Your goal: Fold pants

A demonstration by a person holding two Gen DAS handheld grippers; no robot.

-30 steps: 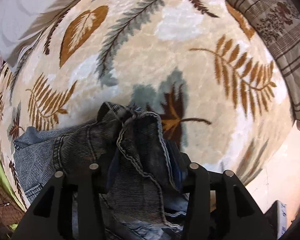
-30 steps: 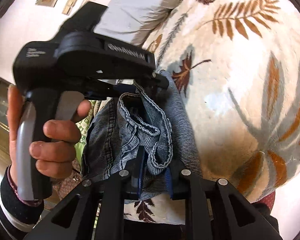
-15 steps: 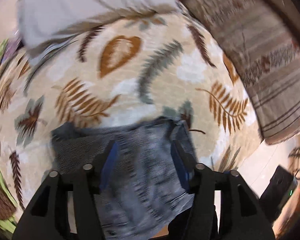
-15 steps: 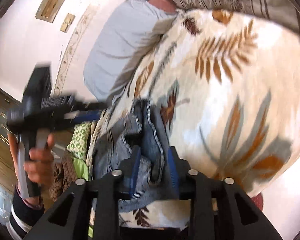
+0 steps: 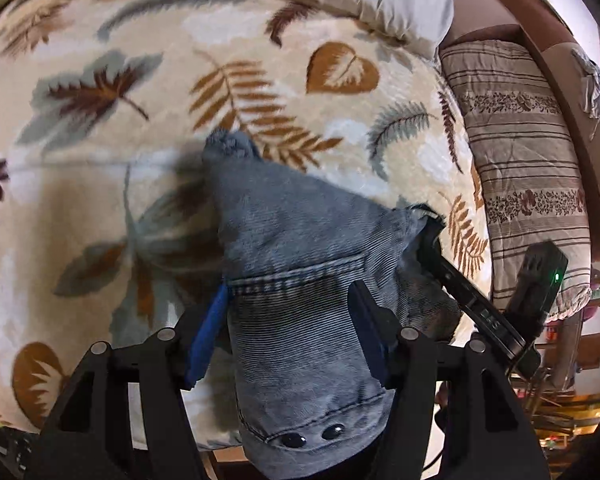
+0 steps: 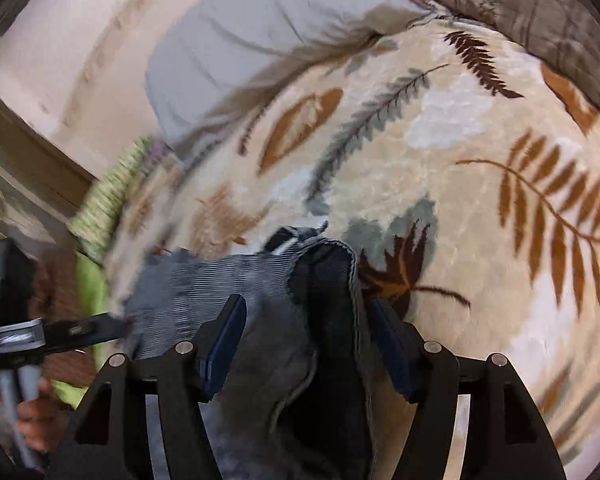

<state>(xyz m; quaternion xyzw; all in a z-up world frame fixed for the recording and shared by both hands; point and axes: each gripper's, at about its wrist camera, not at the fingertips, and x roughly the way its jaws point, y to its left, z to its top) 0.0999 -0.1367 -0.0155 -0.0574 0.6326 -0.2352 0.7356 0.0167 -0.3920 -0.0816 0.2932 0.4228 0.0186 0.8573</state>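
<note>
Blue denim pants (image 5: pixel 300 248) bunched, partly folded, on leaf-patterned blanket (image 5: pixel 100 184).

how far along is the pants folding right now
Done: the jeans lie bunched on the leaf-print blanket, not a neat fold. In hand: nothing is clamped; the left gripper and right gripper have just been opening, denim lying between the spread pads. Left: flattening and finishing the fold.

Each tool, left (image 5: pixel 288 328) and right (image 6: pixel 312 348), is built of matte black plastic arms fastened with round silver screws, and the fingers (image 5: pixel 206 336) are faced with blue pads.
</note>
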